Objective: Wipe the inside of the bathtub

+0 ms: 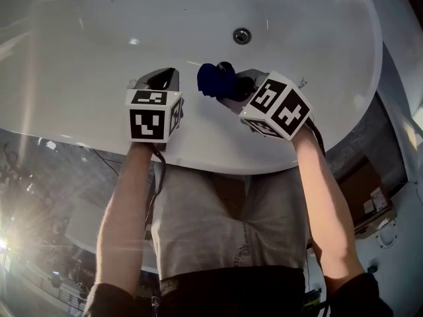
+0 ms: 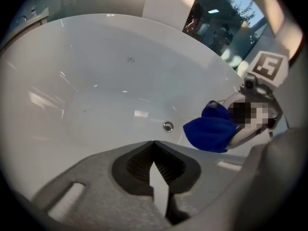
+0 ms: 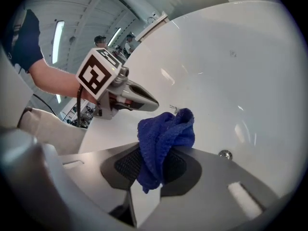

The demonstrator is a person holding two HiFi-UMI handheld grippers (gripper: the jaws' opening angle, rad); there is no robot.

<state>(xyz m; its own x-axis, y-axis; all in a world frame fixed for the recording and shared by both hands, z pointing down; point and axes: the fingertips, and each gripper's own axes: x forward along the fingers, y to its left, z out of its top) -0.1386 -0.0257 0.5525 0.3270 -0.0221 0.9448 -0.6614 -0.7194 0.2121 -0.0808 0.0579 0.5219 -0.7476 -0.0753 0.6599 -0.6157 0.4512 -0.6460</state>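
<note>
The right hand-held gripper is clamped on a bunched blue cloth, held over the white bathtub near its front rim; I cannot tell whether the cloth touches the surface. Just beside it, the left hand-held gripper has its jaws together on nothing. The cloth looks soft, light and floppy. Pinched by 1 fold, its loose wad should mould to the slick, curved wall. The drain lies beyond.

Over the bathtub, the left tool sits beside the right tool, which holds the cloth between them, with the drain beyond.
</note>
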